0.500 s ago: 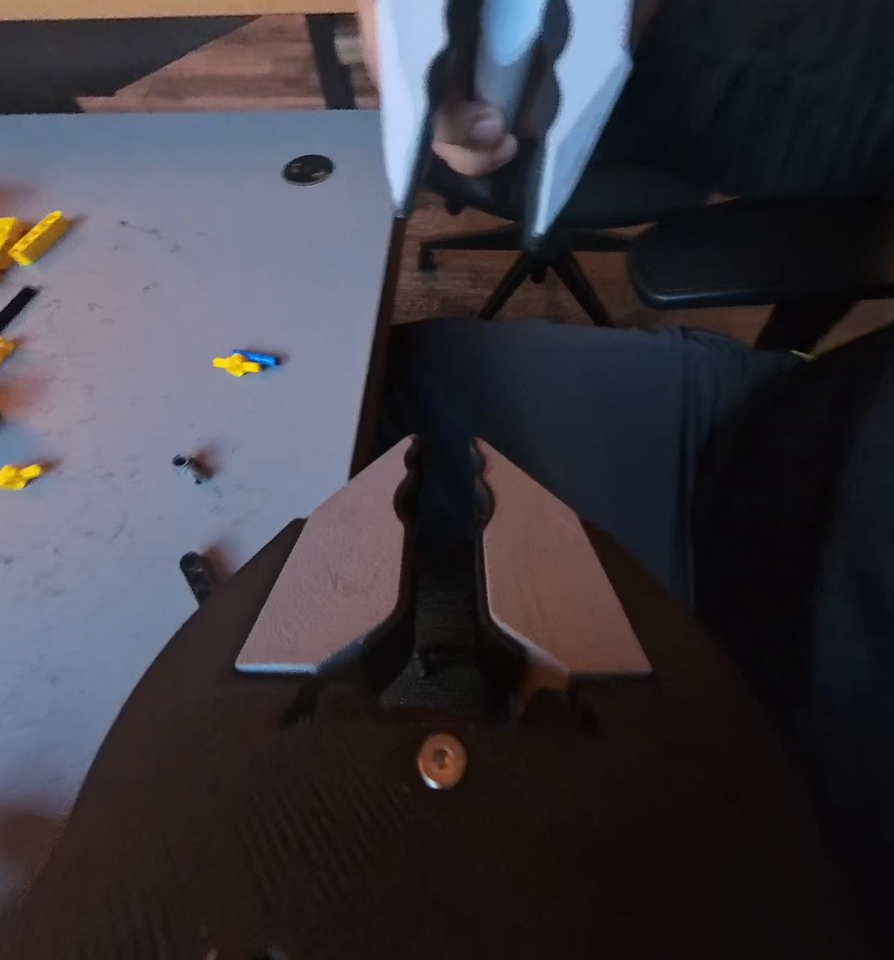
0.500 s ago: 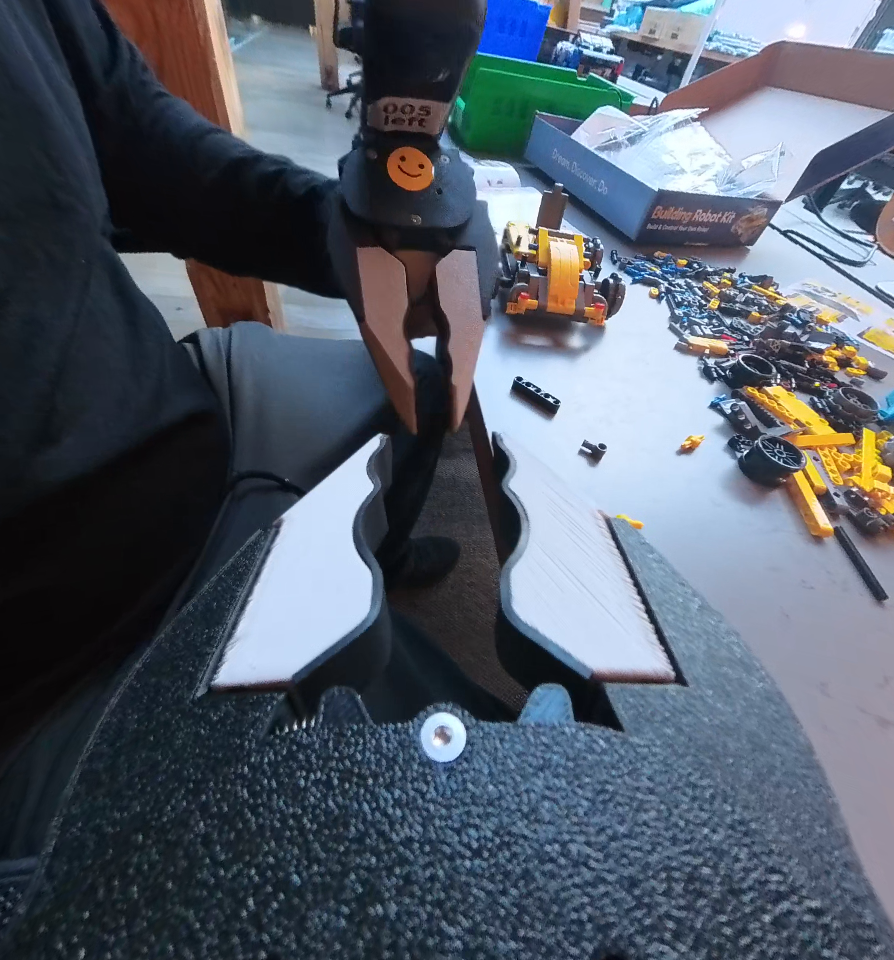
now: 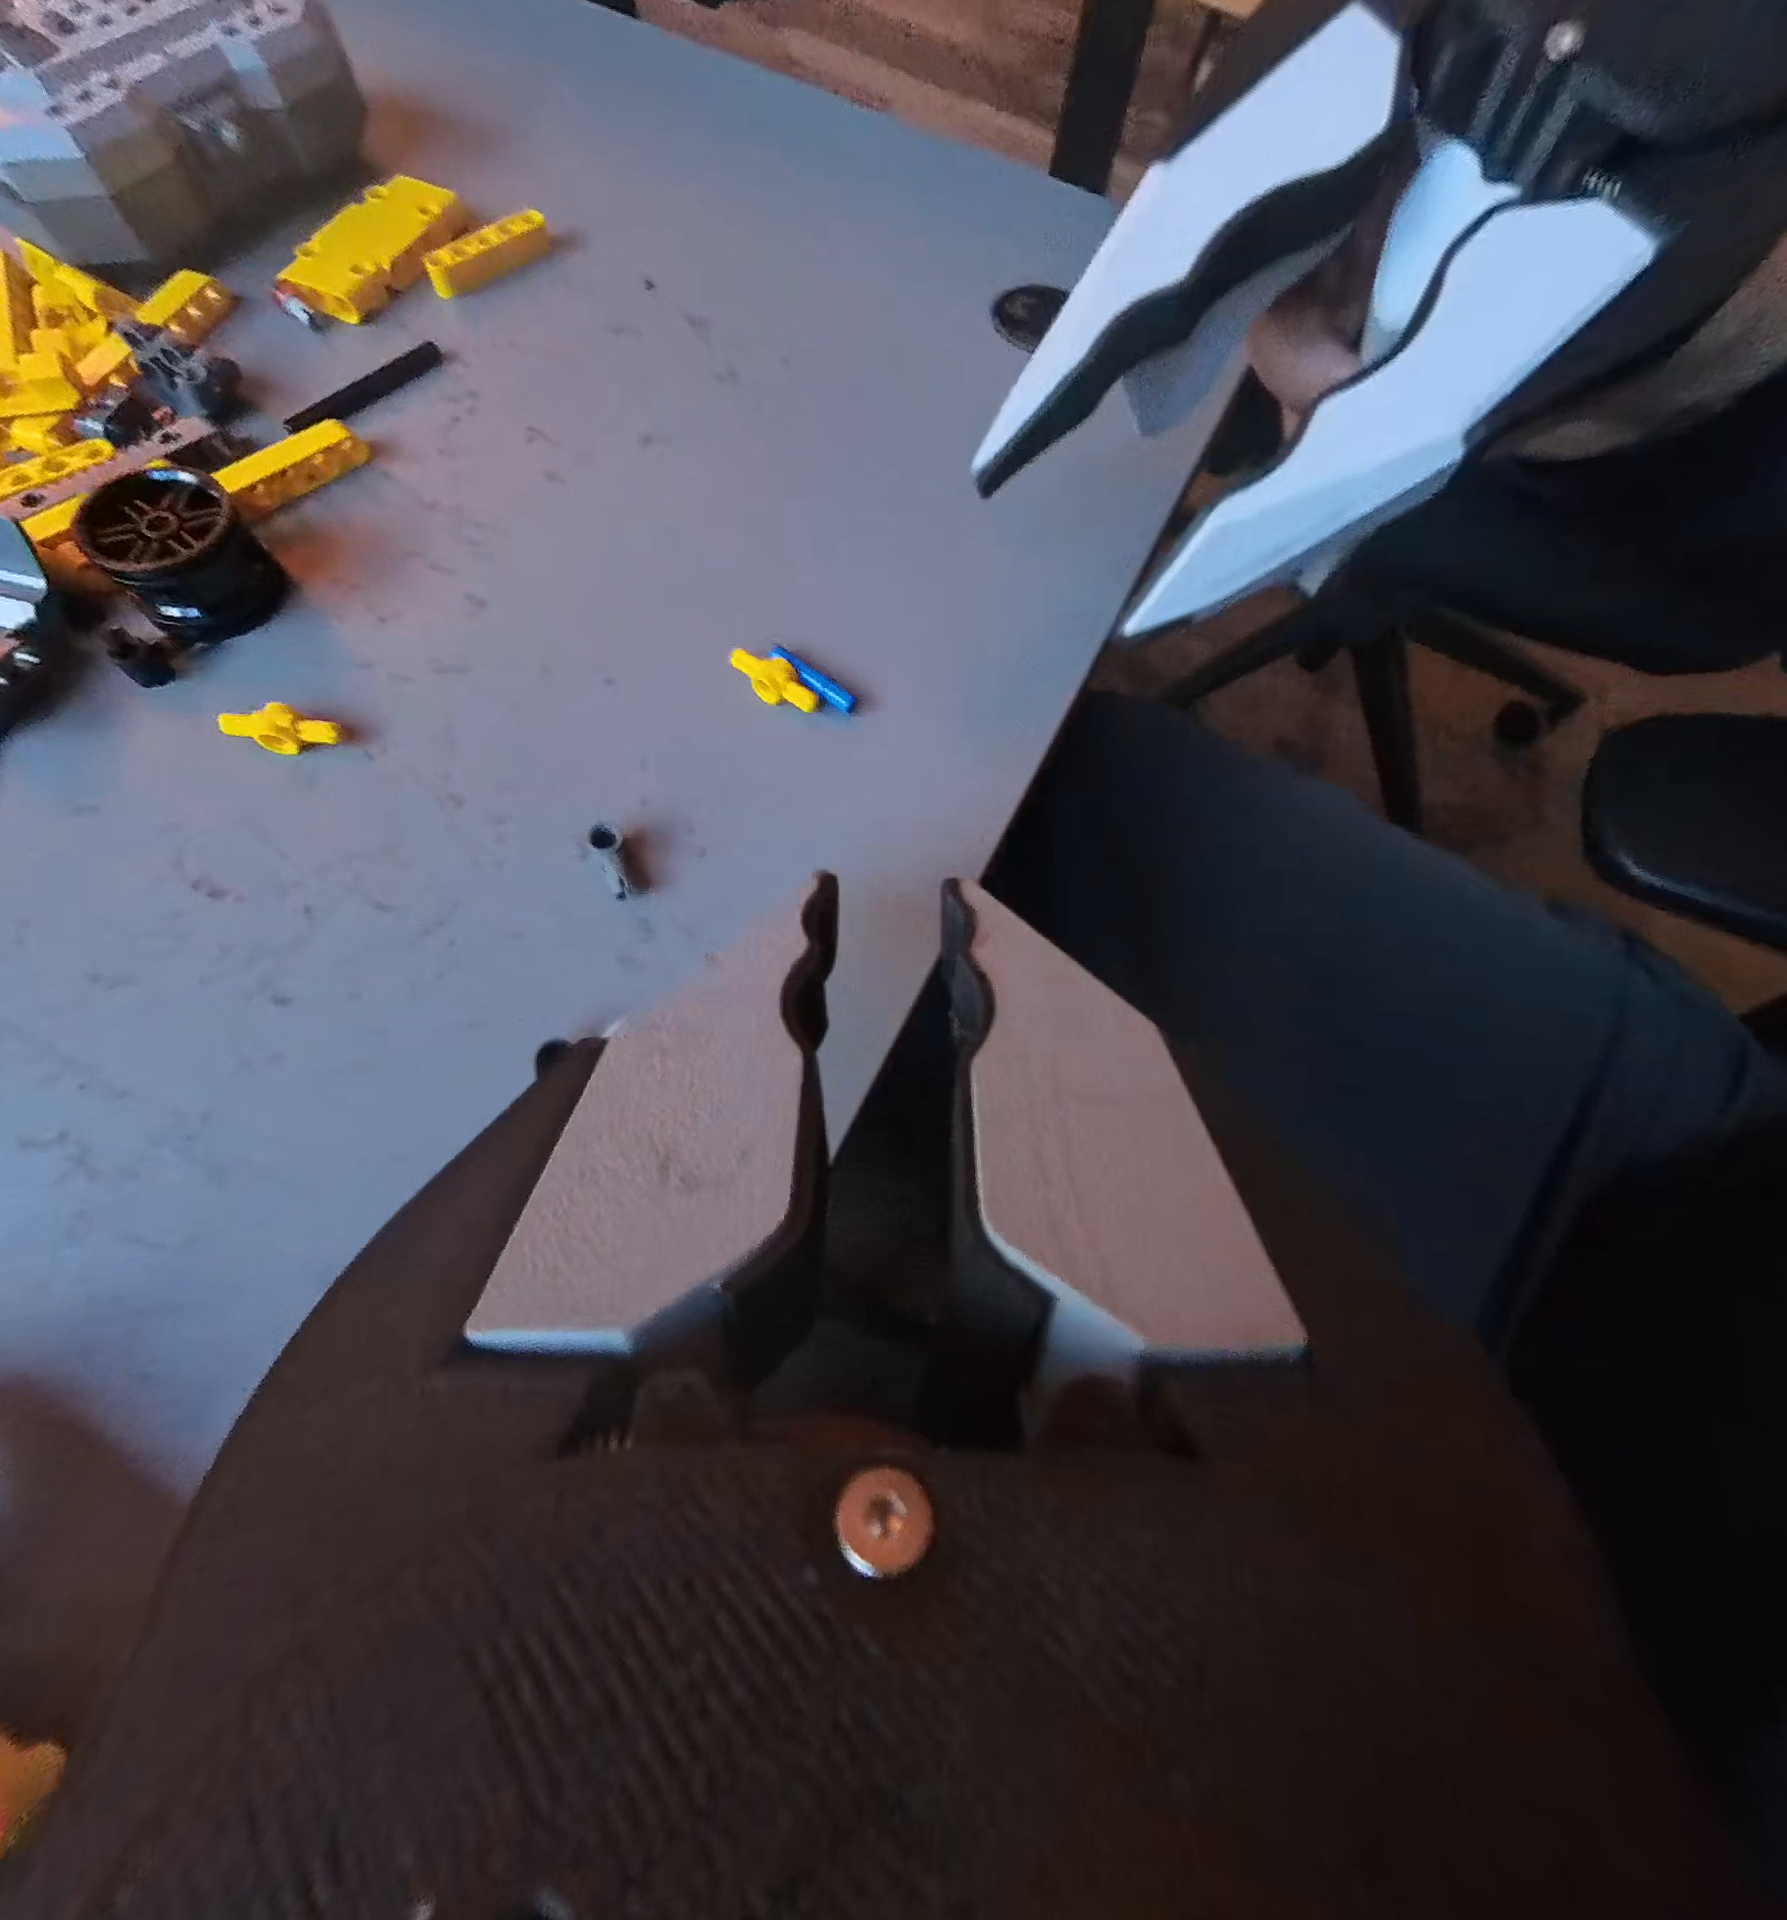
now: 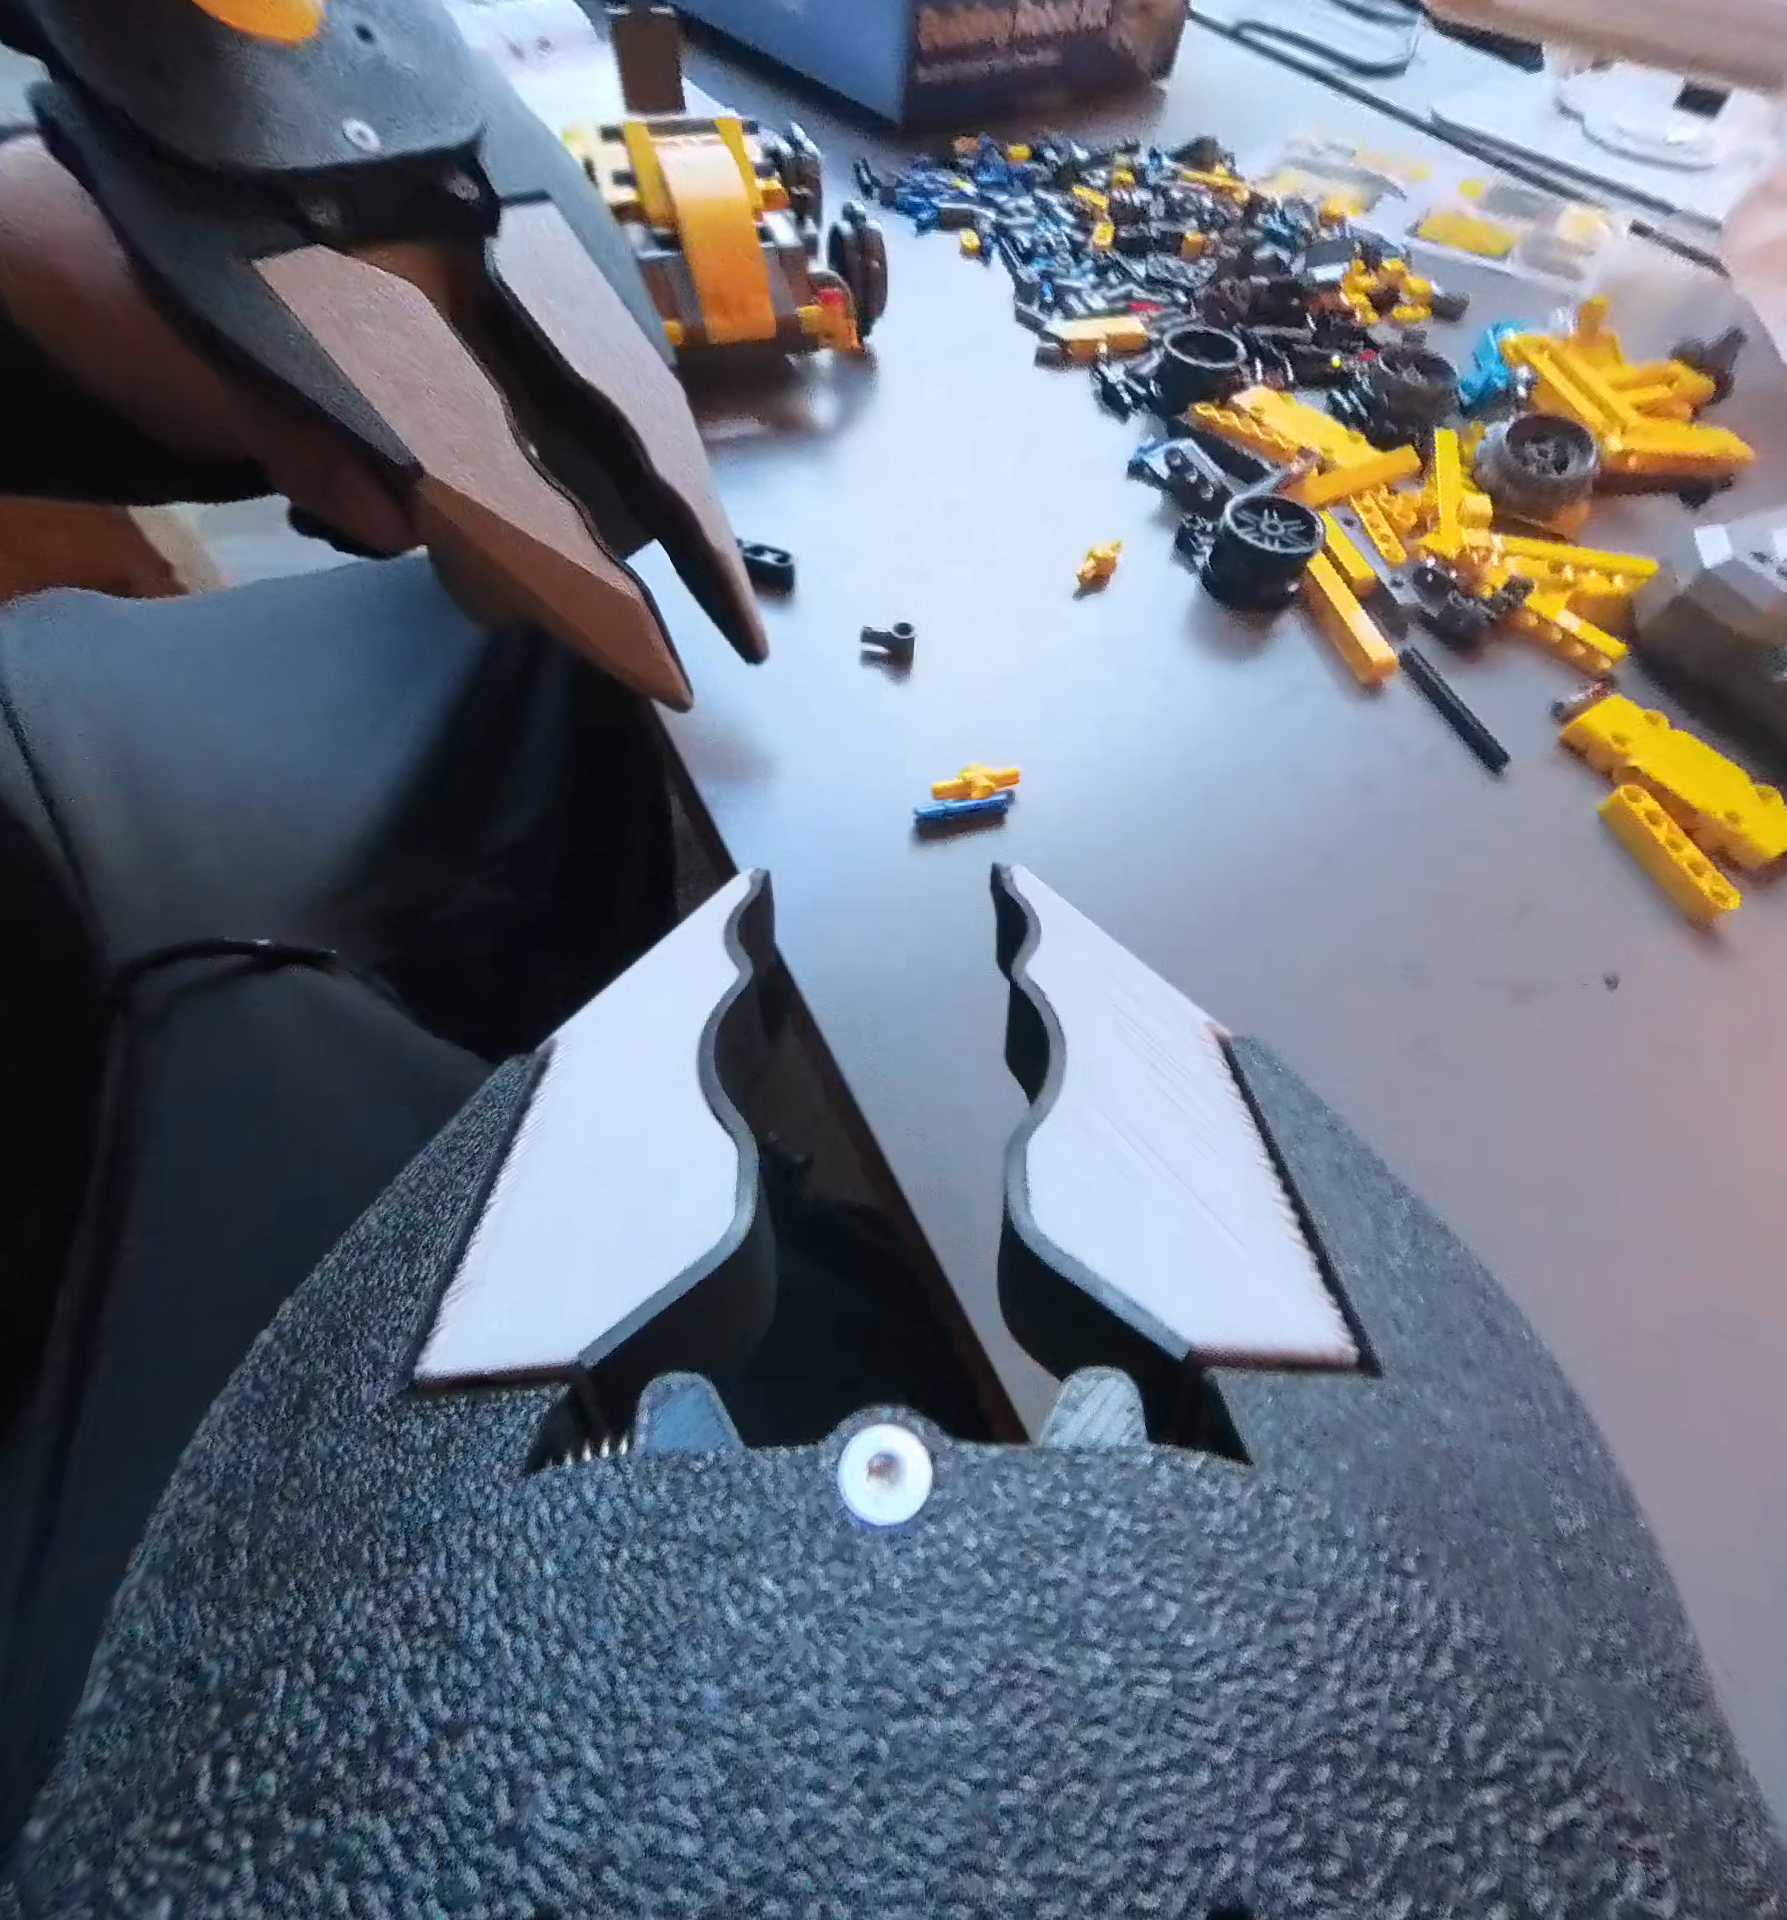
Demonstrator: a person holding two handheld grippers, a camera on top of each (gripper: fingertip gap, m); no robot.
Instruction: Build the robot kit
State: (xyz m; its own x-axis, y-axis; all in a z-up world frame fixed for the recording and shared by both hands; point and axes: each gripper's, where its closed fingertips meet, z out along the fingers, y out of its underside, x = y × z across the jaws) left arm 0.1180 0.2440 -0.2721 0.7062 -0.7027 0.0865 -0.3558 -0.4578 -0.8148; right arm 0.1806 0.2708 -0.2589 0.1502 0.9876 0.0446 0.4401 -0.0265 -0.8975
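Pile of yellow plastic beams [image 3: 27, 384] and a black spoked wheel [image 3: 167, 540] sit far left on the grey table [image 3: 401, 1091]. Moving right we see a small black connector [image 3: 614, 857], then a yellow cross-shaped pin [image 3: 769, 677] touching a blue pin [image 3: 816, 681]. Left hand-held gripper [image 3: 887, 894] has swung from over the lap to the table edge; it is slightly parted, empty and nearest the connector. Right hand-held gripper [image 4: 881, 883] has moved in too; it is spread wide, holds nothing and hovers just short of the yellow-and-blue pair.
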